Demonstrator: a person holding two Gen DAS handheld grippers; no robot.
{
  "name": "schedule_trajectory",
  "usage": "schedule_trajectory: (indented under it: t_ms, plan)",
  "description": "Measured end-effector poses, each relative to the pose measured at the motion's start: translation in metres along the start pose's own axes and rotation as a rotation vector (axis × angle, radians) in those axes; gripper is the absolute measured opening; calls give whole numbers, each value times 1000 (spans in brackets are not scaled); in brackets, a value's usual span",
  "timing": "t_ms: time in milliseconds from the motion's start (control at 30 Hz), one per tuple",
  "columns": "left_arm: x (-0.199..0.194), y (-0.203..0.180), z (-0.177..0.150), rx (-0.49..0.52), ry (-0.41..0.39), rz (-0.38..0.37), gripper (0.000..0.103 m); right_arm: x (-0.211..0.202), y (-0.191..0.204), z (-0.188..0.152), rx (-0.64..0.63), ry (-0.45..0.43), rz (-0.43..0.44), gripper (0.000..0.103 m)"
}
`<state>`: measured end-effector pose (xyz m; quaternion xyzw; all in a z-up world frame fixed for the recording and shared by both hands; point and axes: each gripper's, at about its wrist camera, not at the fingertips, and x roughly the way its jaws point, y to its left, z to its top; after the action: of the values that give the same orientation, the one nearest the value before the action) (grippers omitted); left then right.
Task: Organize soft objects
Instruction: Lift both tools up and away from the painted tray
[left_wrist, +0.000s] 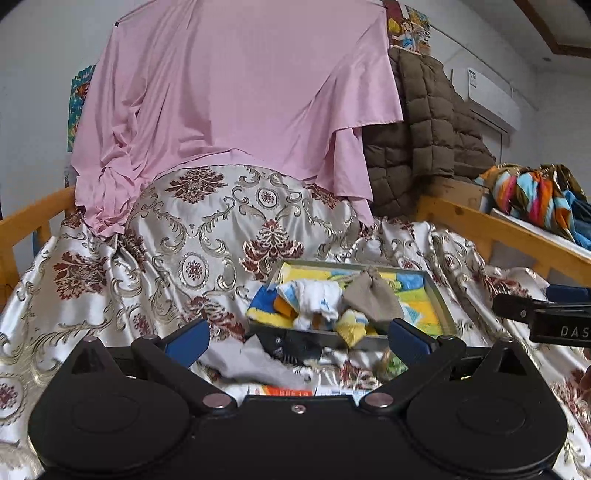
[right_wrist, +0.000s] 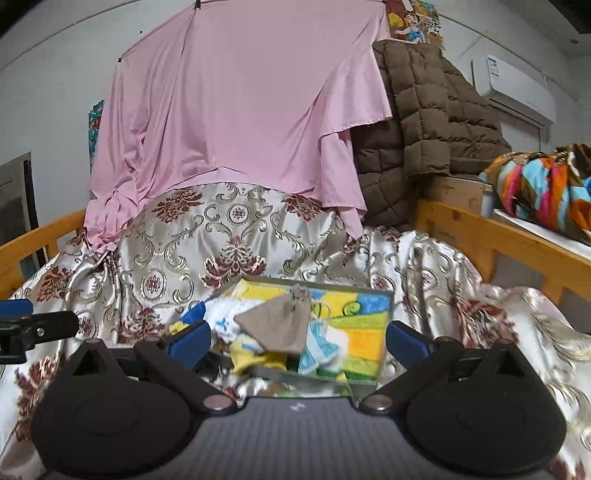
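Right gripper (right_wrist: 295, 341) open, empty; tray (right_wrist: 364, 382) holds beige cloth (right_wrist: 280, 325).

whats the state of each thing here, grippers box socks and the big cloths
left gripper: open, nothing between its fingers
right gripper: open, nothing held
box: lidless, on the patterned bedspread, holding small cloth items
grey-brown pouch: lying on top of the pile in the box
grey sock: outside the box, on the bedspread
pink sheet: hung up, draped
brown quilted jacket: hanging beside the sheet

Left matte black plastic two-finger gripper (left_wrist: 297, 338): rounded twin housings, silver pivot screws, blue finger pads (left_wrist: 188, 336). Right black two-finger gripper (right_wrist: 297, 339): same build, grey textured centre plate, small white logo; white "DAS" lettering on its side.
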<state>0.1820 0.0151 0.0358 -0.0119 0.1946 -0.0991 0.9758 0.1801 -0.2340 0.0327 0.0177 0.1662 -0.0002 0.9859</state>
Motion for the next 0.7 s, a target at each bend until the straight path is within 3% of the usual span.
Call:
schedule_trajectory:
  t_ms: [300, 533, 700]
  plan:
    - [-36, -9, -15, 32, -13, 11, 102, -44, -5, -27, 38, -7, -18, 103]
    - [-50, -12, -29, 46, 41, 26, 102, -63, -10, -50, 81, 14, -25, 103]
    - [-54, -14, -39, 75, 97, 94, 102, -73, -12, -66, 77, 50, -35, 103]
